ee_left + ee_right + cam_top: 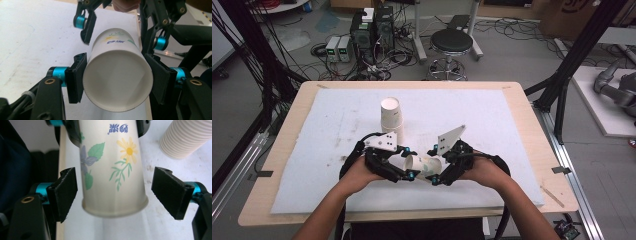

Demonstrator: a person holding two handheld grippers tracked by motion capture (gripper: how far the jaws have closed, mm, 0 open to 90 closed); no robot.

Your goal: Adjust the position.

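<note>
Two grippers on one cup (424, 165): you've got it lying sideways just above the white mat (332, 120), near the table's near edge, between your hands. Left gripper (117, 81) has its pads pressed on the rim end, mouth facing its camera; that's the firm hold. Right gripper (116, 195) straddles the base end, but its jaws stand wide with clear gaps to the wall on both sides, so it grips nothing. The stack (392, 117) of cups stands upright just beyond, apart from the held one. My read: you're mid hand-over or about to pull nested cups apart; I can't tell from the floral wall whether there's more than one cup there. Next move, as I'd judge it: close the right jaws squarely on the base end before the left lets go, lightly, since paper will crush. Keep the cup's axis level so it doesn't slip.
</note>
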